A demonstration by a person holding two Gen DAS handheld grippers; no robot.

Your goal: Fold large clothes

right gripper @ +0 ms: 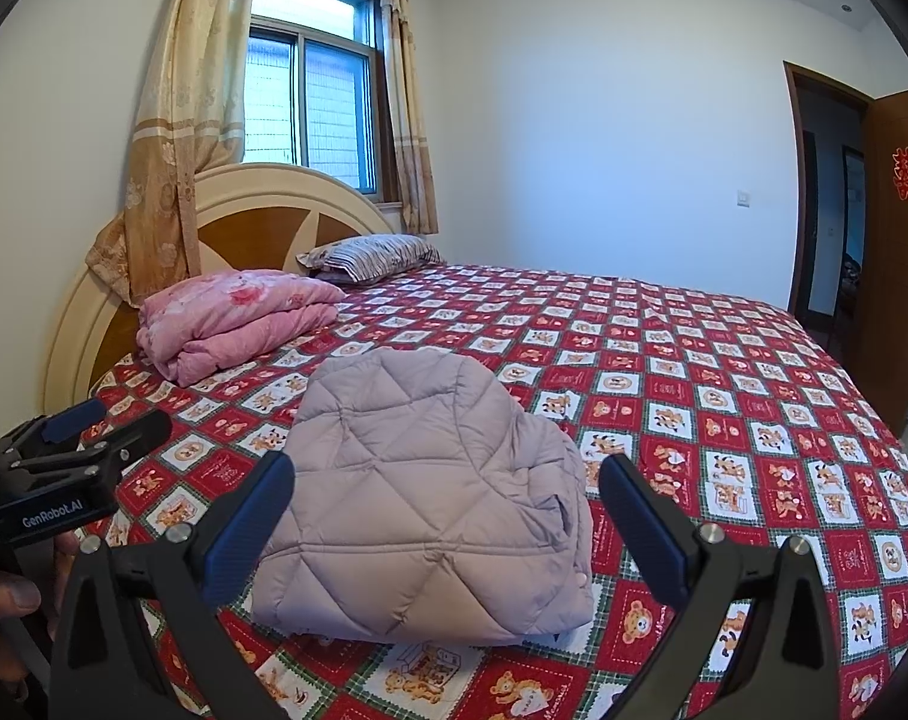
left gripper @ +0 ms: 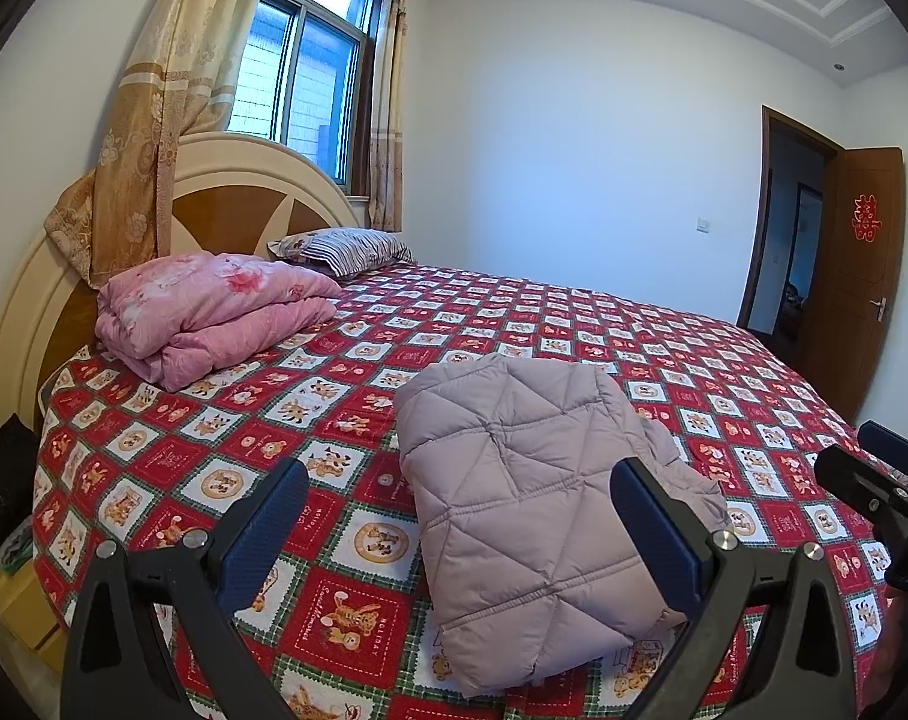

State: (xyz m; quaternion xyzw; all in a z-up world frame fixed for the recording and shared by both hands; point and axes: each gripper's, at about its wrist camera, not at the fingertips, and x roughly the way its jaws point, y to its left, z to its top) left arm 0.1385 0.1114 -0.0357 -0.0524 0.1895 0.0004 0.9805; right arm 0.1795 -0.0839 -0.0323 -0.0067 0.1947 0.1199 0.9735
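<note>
Lying folded into a compact bundle on the bed (left gripper: 724,360), the jacket (left gripper: 532,516) fills the lower centre of the left wrist frame and sits just left of centre in the right wrist frame. It is pale mauve with diamond quilting, and it rests on a red patchwork bedspread (right gripper: 724,396) printed with bears. The left gripper (left gripper: 460,516) has its blue-padded fingers (left gripper: 268,534) spread wide, holding nothing, with the jacket seen between them. The right gripper (right gripper: 445,510) is likewise spread wide and empty; neither touches the cloth. Each gripper shows at the edge of the other's frame. In the upper left, a folded pink quilt (left gripper: 208,312) lies near the headboard (left gripper: 238,192), with a striped pillow (left gripper: 346,249) just beyond it.
</note>
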